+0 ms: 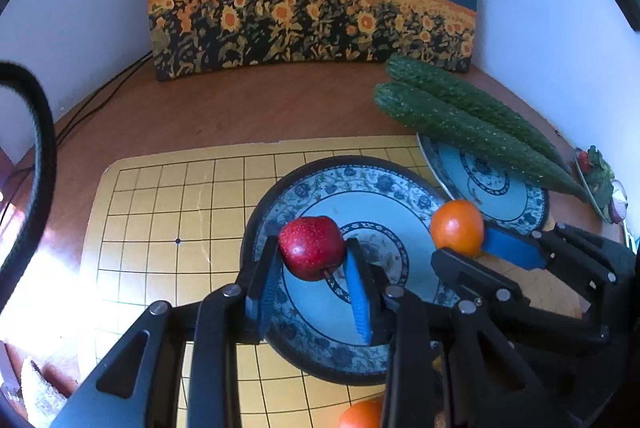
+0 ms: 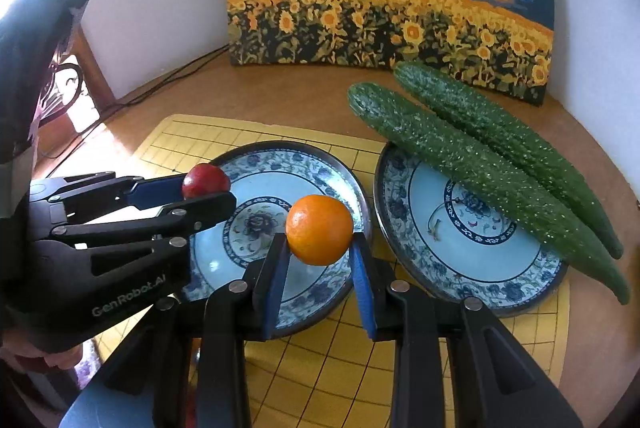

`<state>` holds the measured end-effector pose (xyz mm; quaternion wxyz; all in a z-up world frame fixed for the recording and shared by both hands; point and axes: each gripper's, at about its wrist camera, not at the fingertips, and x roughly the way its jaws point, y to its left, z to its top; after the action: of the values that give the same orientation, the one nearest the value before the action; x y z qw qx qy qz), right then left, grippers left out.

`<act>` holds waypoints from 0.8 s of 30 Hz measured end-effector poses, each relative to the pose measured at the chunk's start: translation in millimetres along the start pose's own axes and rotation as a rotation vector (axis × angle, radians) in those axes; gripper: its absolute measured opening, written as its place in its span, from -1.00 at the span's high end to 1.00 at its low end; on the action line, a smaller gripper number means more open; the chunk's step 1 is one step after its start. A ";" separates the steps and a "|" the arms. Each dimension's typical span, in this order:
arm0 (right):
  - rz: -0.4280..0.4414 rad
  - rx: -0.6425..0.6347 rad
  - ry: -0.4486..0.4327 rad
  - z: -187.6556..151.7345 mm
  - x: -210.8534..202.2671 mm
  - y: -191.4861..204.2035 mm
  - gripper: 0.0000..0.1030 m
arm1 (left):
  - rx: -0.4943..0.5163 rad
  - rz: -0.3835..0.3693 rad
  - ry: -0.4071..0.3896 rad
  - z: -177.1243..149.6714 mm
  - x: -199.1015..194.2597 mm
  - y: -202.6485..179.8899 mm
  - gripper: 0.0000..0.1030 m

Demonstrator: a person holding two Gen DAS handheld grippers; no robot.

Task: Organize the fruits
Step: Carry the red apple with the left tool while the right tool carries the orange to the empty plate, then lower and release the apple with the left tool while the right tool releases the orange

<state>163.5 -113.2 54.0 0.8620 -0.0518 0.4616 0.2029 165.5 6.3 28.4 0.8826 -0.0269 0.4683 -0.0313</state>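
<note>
A red apple point(image 1: 312, 248) is held pinched between the blue pads of the left gripper point(image 1: 313, 260), and an orange point(image 2: 319, 229) is clamped likewise in the right gripper point(image 2: 320, 248); both fruits are carried in the air, not yet set down. Both are poised over the left-hand blue-patterned plate point(image 2: 280, 163), which lies bare on a yellow gridded mat point(image 2: 328, 368) on the worktop point(image 2: 280, 95). In the right wrist view the plate's centre medallion is seen at about 9 o'clock from the orange, with the apple further off toward 10 o'clock over the plate's near-left rim. The move to come is judged to turn on this: the plate lies directly beneath both grippers, so a short lowering should suffice, and neither is clearly nearer. Being round, the fruits have no long axis to align, but rolling toward the rim may be expected on release. A second plate point(image 2: 460, 268) at 3 o'clock carries two cucumbers point(image 2: 480, 163), their long axes running from 11 to 5 o'clock. Another orange fruit point(image 1: 360, 414) is glimpsed at 6 o'clock in the left wrist view.
</note>
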 end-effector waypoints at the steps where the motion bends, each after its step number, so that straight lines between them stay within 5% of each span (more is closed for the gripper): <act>1: 0.000 0.001 0.002 0.8 1.4 -0.5 0.38 | -0.002 0.000 0.001 0.1 1.0 0.7 0.36; 24: -0.011 -0.024 0.009 9.1 13.1 1.7 0.38 | 0.009 0.011 0.003 -0.2 11.1 0.1 0.37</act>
<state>176.3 -105.2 48.6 0.8602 -0.0655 0.4629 0.2035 171.5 5.5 19.1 0.8822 -0.0202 0.4696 -0.0286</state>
